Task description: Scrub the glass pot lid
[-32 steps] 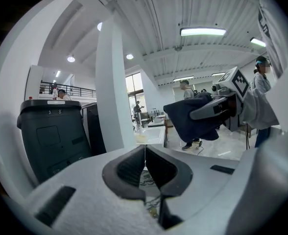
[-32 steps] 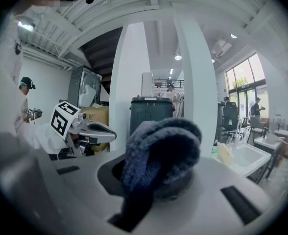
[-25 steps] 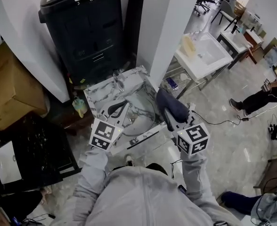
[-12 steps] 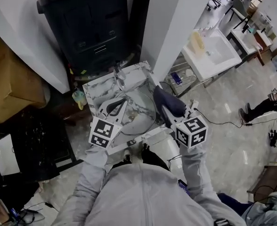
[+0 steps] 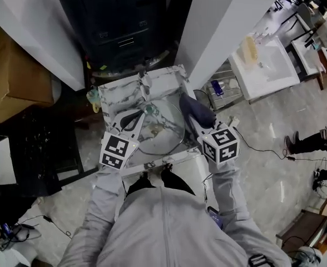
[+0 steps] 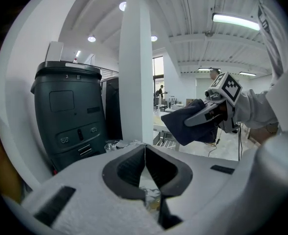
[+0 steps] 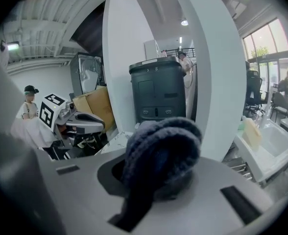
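The glass pot lid [image 5: 162,133] shows as a clear disc over a marble-patterned basin [image 5: 116,95] in the head view. My left gripper [image 5: 134,119] is at the lid's left rim. Its jaws are closed, with a thin glassy edge [image 6: 151,197] between them. My right gripper [image 5: 199,128] is shut on a dark blue knitted cloth [image 5: 195,109] that hangs at the lid's right edge. The cloth [image 7: 162,148] fills the right gripper view and hides the jaws' tips there. From the left gripper view, the cloth [image 6: 187,124] is up to the right.
A black wheeled bin [image 5: 123,22] stands behind the basin beside a white pillar [image 5: 219,29]. A cardboard box [image 5: 10,85] sits at the left, and a white sink stand [image 5: 263,65] at the right. A tap [image 5: 145,84] rises at the basin's back.
Both grippers have drawn closer together over the basin. The lid now lies more fully over it. Both grips are unchanged.
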`<action>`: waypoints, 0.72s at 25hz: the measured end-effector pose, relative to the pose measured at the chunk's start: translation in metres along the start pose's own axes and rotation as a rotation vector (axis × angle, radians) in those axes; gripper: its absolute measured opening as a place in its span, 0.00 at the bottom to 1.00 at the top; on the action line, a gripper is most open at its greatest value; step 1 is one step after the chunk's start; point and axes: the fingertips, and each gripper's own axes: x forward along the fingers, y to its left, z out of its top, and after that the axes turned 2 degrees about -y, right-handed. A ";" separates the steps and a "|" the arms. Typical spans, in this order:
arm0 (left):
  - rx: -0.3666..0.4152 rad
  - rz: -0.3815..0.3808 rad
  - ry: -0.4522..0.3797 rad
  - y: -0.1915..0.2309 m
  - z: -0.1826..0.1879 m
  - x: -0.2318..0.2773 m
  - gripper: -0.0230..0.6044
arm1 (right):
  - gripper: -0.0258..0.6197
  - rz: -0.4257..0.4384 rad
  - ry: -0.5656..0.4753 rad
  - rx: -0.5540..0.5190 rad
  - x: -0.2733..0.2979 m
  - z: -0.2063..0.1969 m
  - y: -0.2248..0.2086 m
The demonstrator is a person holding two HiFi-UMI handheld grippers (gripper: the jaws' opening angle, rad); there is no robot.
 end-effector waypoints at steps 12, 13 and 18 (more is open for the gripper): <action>-0.116 0.145 0.071 0.022 -0.059 0.006 0.08 | 0.13 0.110 0.138 -0.013 0.072 -0.053 -0.007; -0.128 0.154 0.079 0.022 -0.064 0.006 0.08 | 0.13 0.114 0.154 -0.017 0.077 -0.058 -0.008; -0.181 0.199 0.091 0.019 -0.080 0.012 0.08 | 0.13 0.138 0.202 -0.029 0.097 -0.074 -0.017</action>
